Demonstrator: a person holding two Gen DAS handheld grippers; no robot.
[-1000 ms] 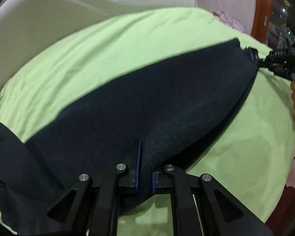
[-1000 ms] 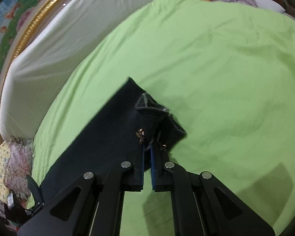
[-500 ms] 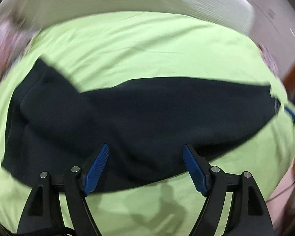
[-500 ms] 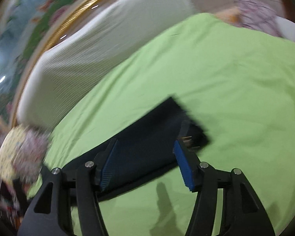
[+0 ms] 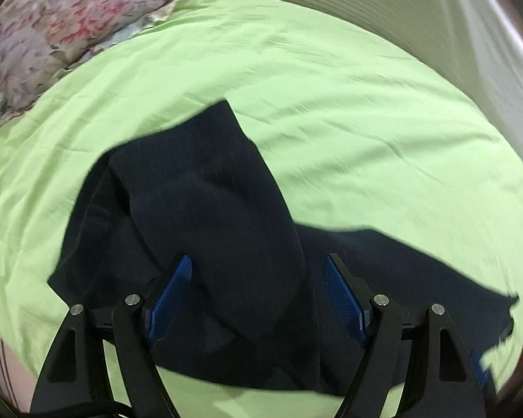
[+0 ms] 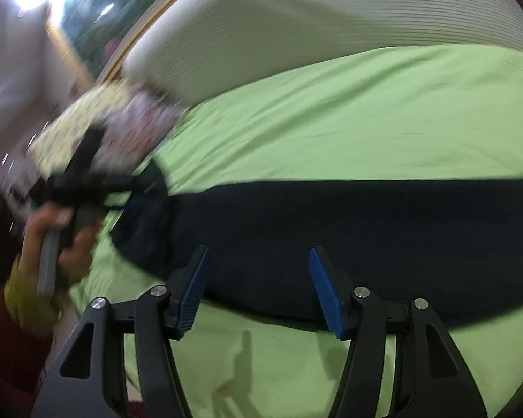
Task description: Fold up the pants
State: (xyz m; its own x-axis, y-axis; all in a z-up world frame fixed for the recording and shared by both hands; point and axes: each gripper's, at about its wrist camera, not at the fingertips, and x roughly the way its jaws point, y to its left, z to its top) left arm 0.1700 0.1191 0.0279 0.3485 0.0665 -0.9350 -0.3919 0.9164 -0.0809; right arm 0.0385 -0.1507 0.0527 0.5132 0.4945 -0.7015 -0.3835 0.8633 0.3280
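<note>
On the green bedsheet (image 5: 348,111) the dark pants (image 5: 209,230) lie stretched out, one end doubled over unevenly. At left, the left gripper (image 5: 258,278) hovers above that bunched end, jaws spread and empty. Further right, the right gripper (image 6: 258,271) hangs over the long leg, also spread and holding nothing. A grab through only the top layer would likely drag the fold crooked.

Left gripper (image 5: 258,294): black frame, blue ribbed fingers (image 5: 171,292) spread wide, nothing between them. Right gripper (image 6: 258,287): same build, fingers (image 6: 326,292) likewise parted and empty. Left hand (image 6: 61,240) (blurred, seen from the right wrist view): wrapped around its grey handle, yellow-green cuff at the wrist.
</note>
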